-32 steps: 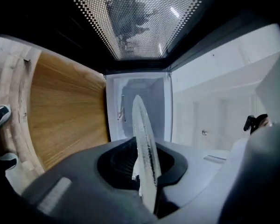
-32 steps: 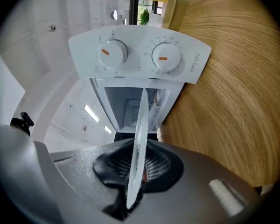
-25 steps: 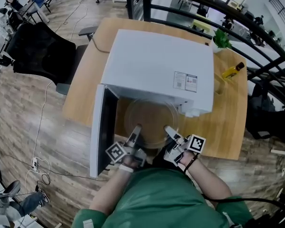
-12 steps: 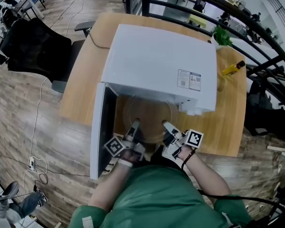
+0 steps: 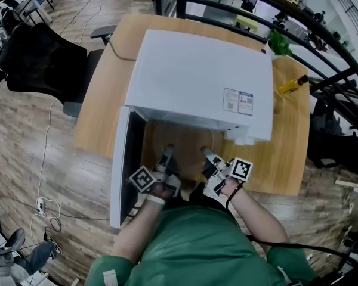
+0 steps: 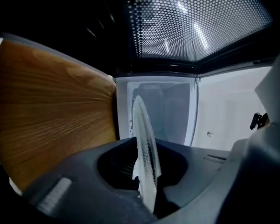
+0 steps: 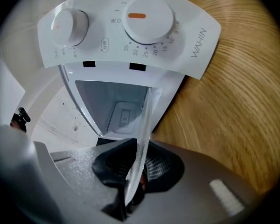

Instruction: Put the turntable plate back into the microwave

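Head view: nearest the person, the left gripper [image 5: 167,154] and right gripper [image 5: 206,154] reach side by side toward the open front of the microwave [image 5: 197,82]. Between them they carry the glass turntable plate [image 5: 185,140], taken on its near rim at about 7 o'clock and 5 o'clock. The left gripper view shows its jaws clamped on the rim, edge-on. In the right gripper view the rim also sits between the jaws with the pads on the glass, though these jaws are opening.

The plate lies roughly level at the mouth of the cavity, its far half under the casing. Whether it rests on the floor inside cannot be told.

It looks stiff, fairly heavy for its thickness, smooth and breakable. A thin rim pinch is likely to slip, so two holds spaced apart on the near edge suit it, kept level and lowered gently.

The door [image 5: 120,165] hangs open at 9 o'clock of the cavity. The control panel [image 7: 130,31] stands at 3 o'clock. Farther off on the wooden table [image 5: 286,159], a yellow bottle [image 5: 293,88] lies at 2 o'clock.
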{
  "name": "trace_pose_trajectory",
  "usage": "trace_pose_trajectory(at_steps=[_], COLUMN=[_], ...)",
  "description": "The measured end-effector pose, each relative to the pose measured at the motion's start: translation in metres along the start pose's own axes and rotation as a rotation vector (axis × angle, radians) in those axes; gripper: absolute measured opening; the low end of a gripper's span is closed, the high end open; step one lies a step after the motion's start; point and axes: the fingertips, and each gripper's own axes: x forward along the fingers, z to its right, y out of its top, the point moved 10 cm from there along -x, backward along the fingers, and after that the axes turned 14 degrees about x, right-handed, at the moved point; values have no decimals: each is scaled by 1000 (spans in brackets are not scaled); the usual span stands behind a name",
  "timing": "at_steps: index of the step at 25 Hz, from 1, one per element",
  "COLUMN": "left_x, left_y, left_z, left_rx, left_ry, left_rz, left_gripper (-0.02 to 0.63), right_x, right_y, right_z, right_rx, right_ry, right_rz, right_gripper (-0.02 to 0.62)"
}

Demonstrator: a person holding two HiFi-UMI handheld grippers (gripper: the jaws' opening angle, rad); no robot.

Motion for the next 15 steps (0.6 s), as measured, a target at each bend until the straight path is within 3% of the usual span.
trace_pose_trajectory(at_steps=[15], left_x=[20], left_y=[10], left_z=[-12], left_rx=[-36], left_ry=[62], left_rz=[18], left_gripper=[32], right_x=[24], right_y=[16], right_z=[2], right_rx=[-57], right_ry=[-69], right_rz=[1], right_gripper=[69])
